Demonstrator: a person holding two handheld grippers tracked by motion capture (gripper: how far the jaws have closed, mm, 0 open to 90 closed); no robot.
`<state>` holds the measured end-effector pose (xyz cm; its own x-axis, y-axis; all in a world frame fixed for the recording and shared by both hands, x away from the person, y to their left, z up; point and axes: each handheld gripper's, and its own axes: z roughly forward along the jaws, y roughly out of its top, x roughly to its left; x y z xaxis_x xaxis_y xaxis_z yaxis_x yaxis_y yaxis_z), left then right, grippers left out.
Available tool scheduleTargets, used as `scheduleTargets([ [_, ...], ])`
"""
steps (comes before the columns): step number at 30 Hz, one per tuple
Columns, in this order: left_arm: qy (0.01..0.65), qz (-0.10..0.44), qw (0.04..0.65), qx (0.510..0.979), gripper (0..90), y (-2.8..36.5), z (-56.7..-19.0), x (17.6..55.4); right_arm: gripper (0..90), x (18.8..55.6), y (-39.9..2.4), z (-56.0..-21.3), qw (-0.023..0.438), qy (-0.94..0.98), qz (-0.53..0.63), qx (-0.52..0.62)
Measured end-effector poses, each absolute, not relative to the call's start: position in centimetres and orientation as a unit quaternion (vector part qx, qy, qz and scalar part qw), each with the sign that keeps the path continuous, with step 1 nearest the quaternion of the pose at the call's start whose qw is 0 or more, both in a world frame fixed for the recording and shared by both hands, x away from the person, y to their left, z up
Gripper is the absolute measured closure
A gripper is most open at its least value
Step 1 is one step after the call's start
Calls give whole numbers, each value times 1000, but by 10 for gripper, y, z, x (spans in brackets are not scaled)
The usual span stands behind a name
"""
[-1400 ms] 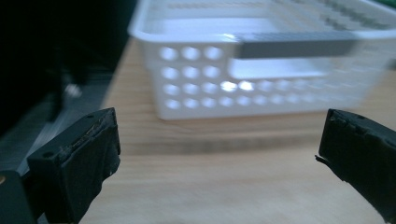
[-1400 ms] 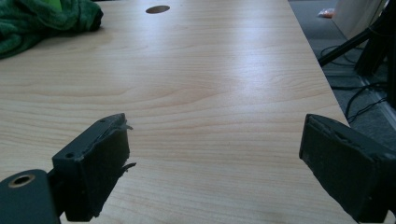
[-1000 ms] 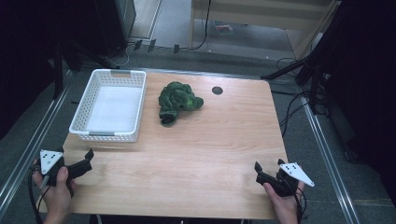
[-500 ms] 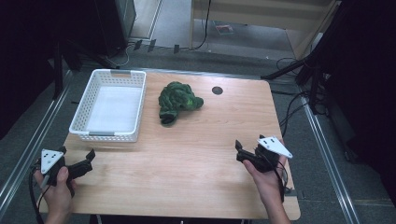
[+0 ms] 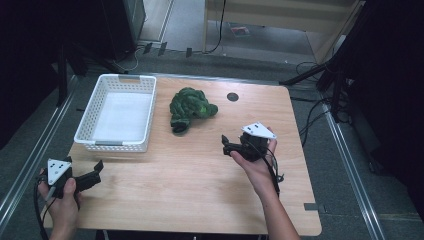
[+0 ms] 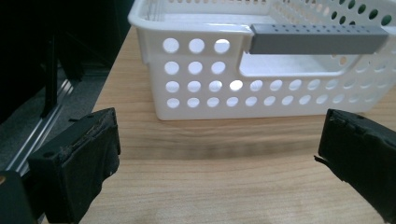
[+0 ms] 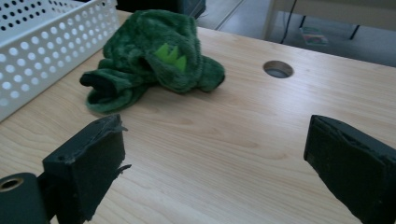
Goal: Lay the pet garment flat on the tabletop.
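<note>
Crumpled green plush toy (image 5: 190, 107), soft pile fabric with a lighter green zigzag patch and a dark open cuff at its near end: it lies slumped on the table, toward twelve o'clock of the tabletop's centre, just beside the basket's right wall without clearly touching it; in the right gripper view (image 7: 154, 58) it sits at eleven o'clock ahead of the jaws, well clear of them. Right gripper (image 5: 227, 146), black body with a grey three-cornered plate on top, held in the person's right hand above the table at about four o'clock from the toy; its two blocky black jaws, faced with rough, frayed padding, stand wide apart with nothing between them, and have just been opening a little further. White plastic basket (image 5: 145, 110), rectangular, walls perforated with rows of round holes, grey bar handle on the near short side (image 6: 317, 39), its floor bare; it stands at nine o'clock from the toy. Left gripper (image 5: 97, 172), same build, held in the left hand at the table's seven o'clock corner, near the basket's short wall; jaws spread, gripping nothing. Light wooden table (image 5: 175, 200), smooth laminate with fine grain and rounded corners; a small round cable hole (image 5: 232, 97) at two o'clock from the toy.
</note>
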<state>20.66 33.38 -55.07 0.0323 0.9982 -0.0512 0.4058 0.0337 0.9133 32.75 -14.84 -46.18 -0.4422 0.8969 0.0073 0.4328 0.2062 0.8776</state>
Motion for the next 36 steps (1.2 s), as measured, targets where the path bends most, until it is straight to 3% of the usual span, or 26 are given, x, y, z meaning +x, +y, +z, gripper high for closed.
scheduleTargets([
  [12, 587, 370, 393, 603, 0, 330, -551, 207, 29, 366, -87, -470, 247, 754, 429, 432],
  [26, 585, 364, 393, 608, 0, 330, -551, 208, 2, 435, -20, -488, 221, 761, 417, 445],
  [36, 584, 361, 390, 613, 0, 330, -551, 210, 0, 476, 7, -514, 249, 743, 378, 494],
])
